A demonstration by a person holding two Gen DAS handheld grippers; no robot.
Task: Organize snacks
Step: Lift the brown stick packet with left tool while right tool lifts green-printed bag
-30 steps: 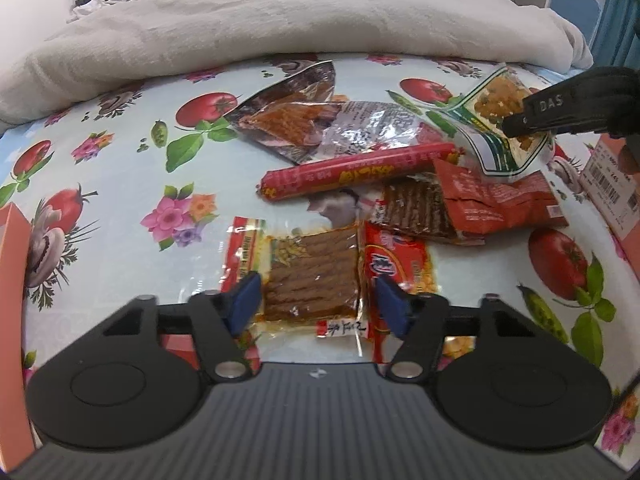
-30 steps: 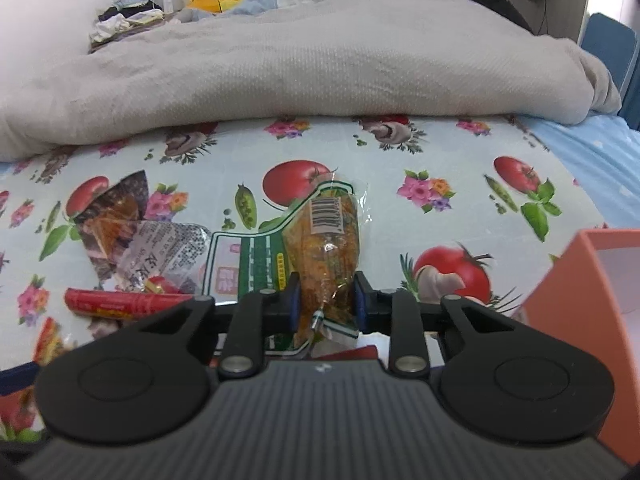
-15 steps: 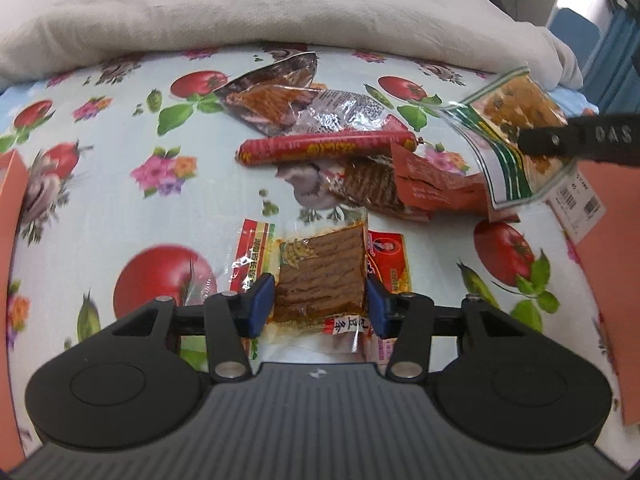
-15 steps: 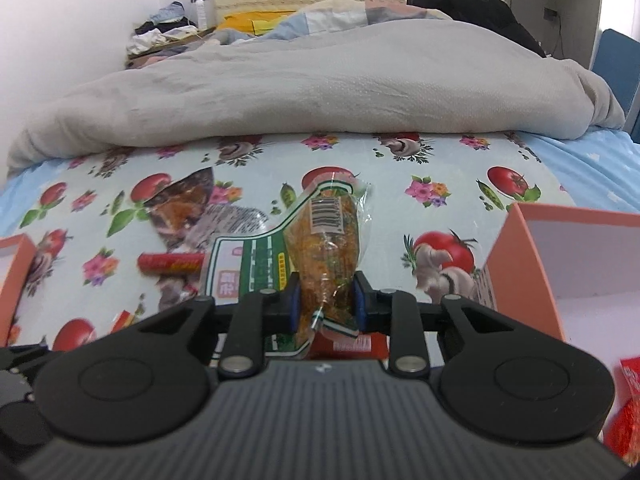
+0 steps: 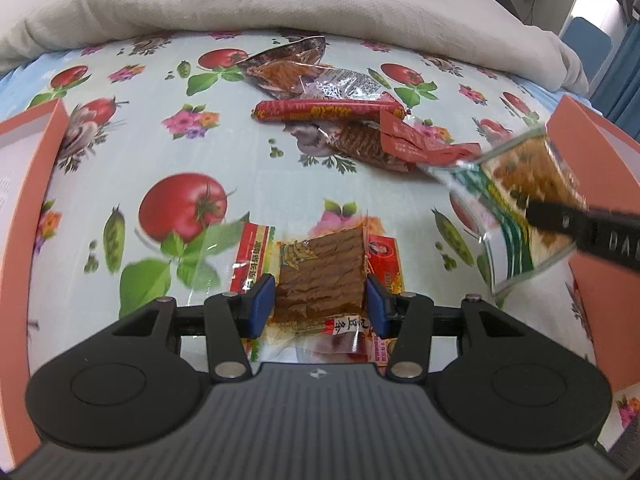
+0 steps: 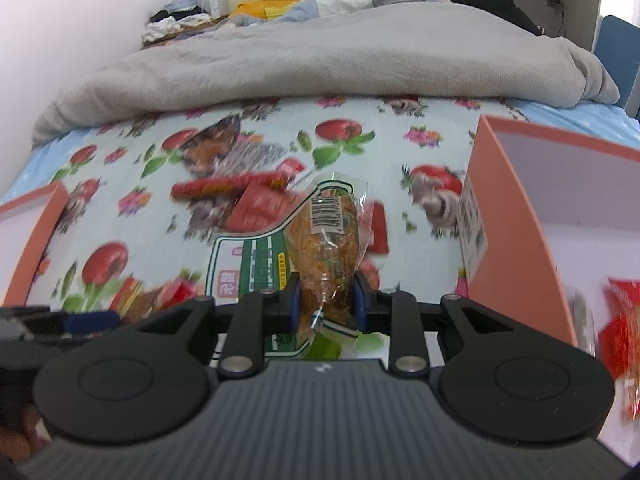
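The green-edged snack bag (image 6: 320, 240) hangs above the flowered cloth (image 5: 120, 128), gripped by the narrow jaws of the right gripper (image 6: 325, 300), just beside the orange box (image 6: 508, 216) on the right. The step seems to be carrying each snack to a box; next the bag must pass over the box wall and be released inside. The left gripper (image 5: 318, 306), its jaws about half open, grips the brown strip packet (image 5: 320, 264), lifted off the cloth.
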